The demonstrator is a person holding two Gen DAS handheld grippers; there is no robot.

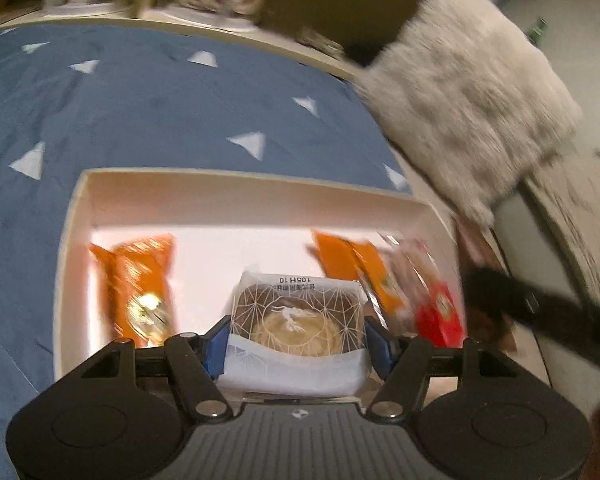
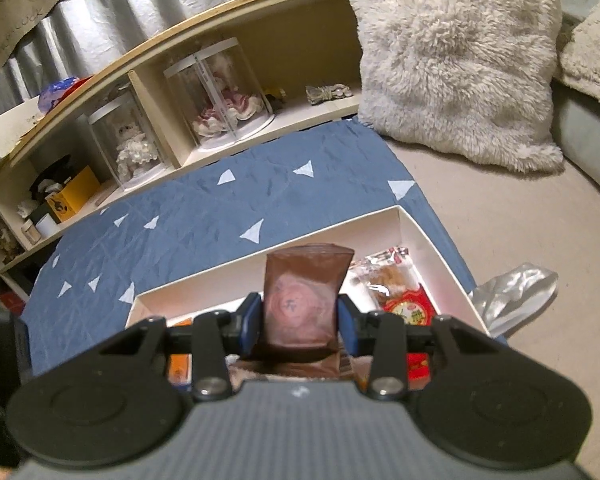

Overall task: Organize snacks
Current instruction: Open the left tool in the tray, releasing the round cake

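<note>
Both grippers, left gripper [image 1: 298,338] and right gripper [image 2: 298,322], apparently clamp snacks.

Snack packets [image 1: 134,292] in box [image 1: 236,196] on cloth [image 1: 140,112]

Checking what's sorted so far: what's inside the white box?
Inside the white box: two orange packets and a red-labelled clear packet. The near floor is hidden behind the held snacks.
</note>
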